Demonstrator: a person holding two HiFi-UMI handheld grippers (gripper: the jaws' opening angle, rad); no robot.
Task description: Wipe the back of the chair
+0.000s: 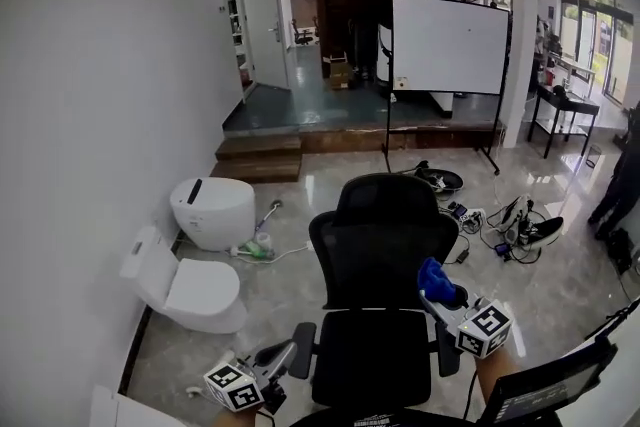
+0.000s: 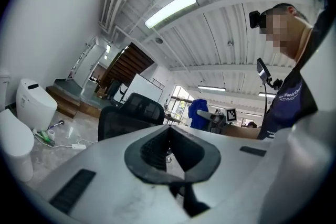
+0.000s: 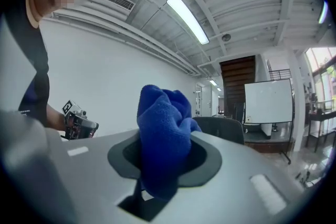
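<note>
Left gripper and right gripper were raised at a black mesh office chair, with a bunched blue cloth in the right one.

The left gripper sat low by the chair's left armrest, its jaws closed together on nothing. The right gripper's jaws were clamped on the cloth, held at the right edge of the backrest; contact with the mesh could not be judged. Beyond the chair, two white toilets stood near the left wall and tangled cables lay on the glossy floor to the right. Farthest back stood a white whiteboard on a stand.
</note>
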